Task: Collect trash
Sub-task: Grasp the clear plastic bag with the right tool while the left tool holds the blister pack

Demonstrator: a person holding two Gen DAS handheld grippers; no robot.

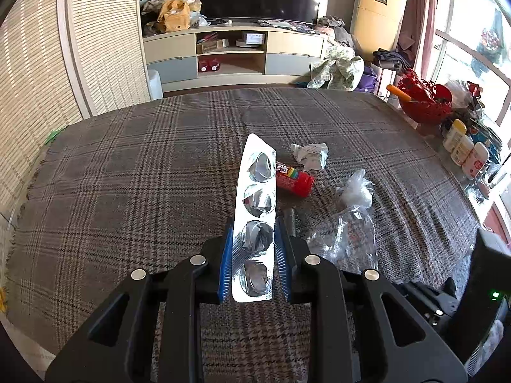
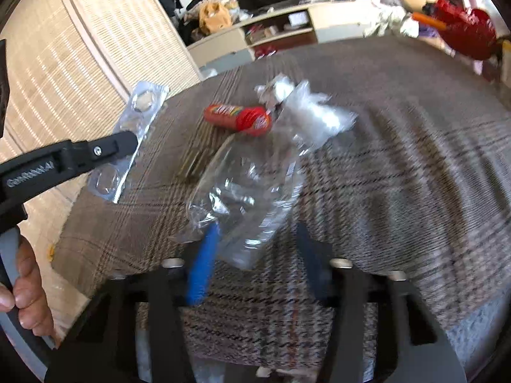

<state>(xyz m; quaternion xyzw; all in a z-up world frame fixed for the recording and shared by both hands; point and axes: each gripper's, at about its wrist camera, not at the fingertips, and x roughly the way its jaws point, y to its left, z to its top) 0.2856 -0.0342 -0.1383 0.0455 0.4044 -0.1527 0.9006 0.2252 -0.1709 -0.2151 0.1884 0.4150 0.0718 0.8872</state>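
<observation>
Left tongs [image 1: 254, 255] clamped on an empty blister pack [image 1: 257, 210], right tongs [image 2: 255, 265] blurry around a clear plastic bag [image 2: 252, 185], can't tell if they're gripping.

My left wrist camera looked down along its fingers, close over the plaid tablecloth [image 1: 127, 175], toward the TV cabinet [image 1: 230, 51] at twelve o'clock. My right one sat equally near, tilted, sharing the red tube [image 2: 239, 118] and cabinet.
</observation>
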